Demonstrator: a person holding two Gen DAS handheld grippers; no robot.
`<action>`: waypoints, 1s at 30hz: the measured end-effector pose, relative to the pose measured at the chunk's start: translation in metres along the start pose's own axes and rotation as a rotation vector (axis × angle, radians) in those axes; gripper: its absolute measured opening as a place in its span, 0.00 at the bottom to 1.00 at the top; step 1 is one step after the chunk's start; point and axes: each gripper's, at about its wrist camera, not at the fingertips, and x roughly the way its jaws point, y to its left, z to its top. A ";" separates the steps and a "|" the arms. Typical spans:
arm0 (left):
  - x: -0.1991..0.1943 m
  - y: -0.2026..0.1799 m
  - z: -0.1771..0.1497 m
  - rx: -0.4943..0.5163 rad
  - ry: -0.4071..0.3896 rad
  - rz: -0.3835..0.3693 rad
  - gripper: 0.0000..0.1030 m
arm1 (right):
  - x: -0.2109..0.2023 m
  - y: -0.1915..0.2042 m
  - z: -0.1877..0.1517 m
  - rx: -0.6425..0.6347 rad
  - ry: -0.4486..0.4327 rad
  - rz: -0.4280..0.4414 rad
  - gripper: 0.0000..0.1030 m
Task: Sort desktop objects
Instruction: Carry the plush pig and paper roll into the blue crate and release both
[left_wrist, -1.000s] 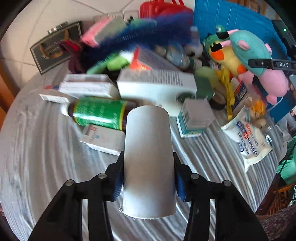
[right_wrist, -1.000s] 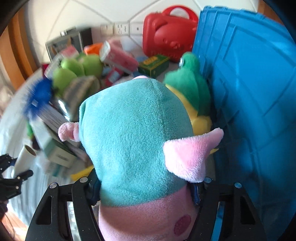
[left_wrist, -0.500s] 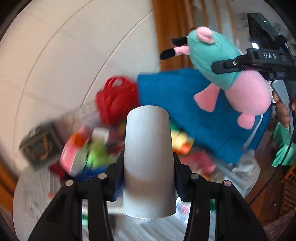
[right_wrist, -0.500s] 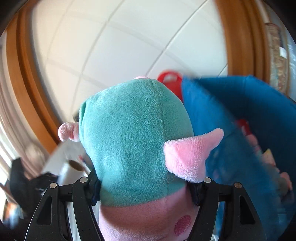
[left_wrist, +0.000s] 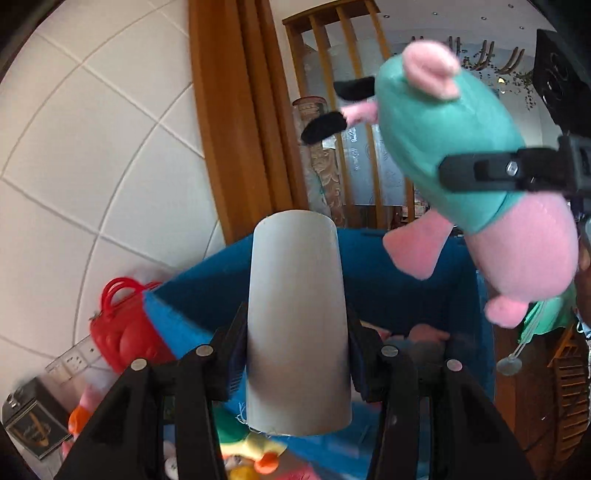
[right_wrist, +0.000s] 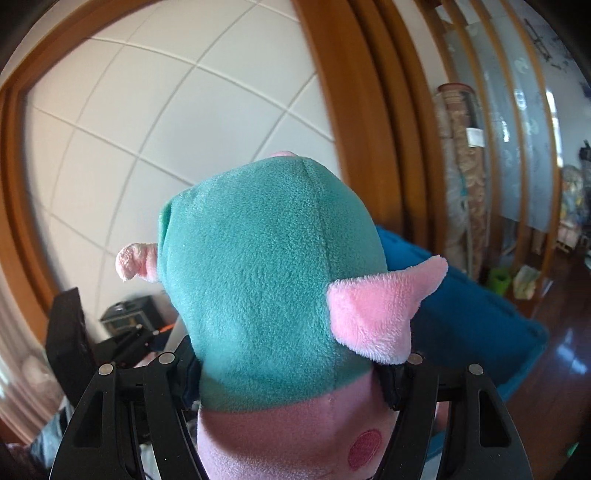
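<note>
Two items aloft. Left wrist view: left gripper jaws clamped on grey cardboard tube, raised over blue bin; advise centring before release. Right wrist view: right gripper jaws clenched around plush pig, beside bin rim; advise clearing rim, lowering, then releasing.

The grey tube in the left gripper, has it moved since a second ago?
Yes. The grey tube, clamped in the left gripper, has gone up: it was low over the cluttered table, and now sits level with the blue bin, wall tiles behind.
</note>
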 end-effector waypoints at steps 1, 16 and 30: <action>0.012 -0.007 0.007 0.005 0.007 0.009 0.44 | 0.005 -0.012 0.001 0.011 0.003 -0.011 0.69; 0.071 -0.030 0.050 -0.004 0.028 0.246 0.81 | 0.048 -0.116 0.000 0.138 0.074 -0.089 0.89; 0.052 -0.009 0.028 -0.090 0.054 0.276 0.81 | 0.104 -0.123 -0.013 0.127 0.330 -0.095 1.00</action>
